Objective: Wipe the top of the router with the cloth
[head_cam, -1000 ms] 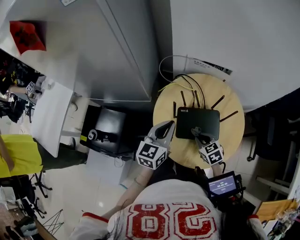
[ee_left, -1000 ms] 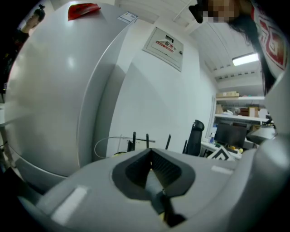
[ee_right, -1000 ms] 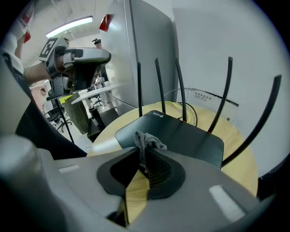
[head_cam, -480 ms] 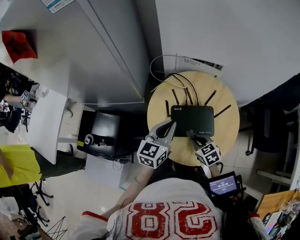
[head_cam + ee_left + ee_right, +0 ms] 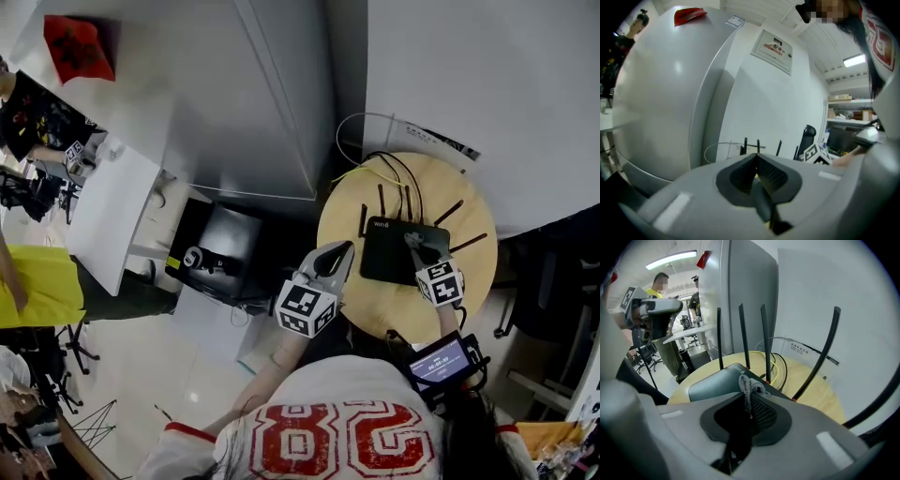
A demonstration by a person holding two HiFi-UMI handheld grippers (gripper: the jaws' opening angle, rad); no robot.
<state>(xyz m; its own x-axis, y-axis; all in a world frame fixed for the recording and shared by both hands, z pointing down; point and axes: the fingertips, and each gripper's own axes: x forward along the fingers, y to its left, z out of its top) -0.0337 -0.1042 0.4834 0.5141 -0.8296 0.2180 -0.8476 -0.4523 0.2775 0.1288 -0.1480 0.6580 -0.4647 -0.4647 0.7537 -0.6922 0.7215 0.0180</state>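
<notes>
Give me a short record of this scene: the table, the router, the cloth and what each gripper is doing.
table: round, wooden
router: black, antennas up, lying flat on the table
cloth: grey, at the router's top
right gripper: shut on the cloth, above the router
left gripper: shut, empty, at the table's left edge, off the router
cables: yellow and black, behind the router
</notes>
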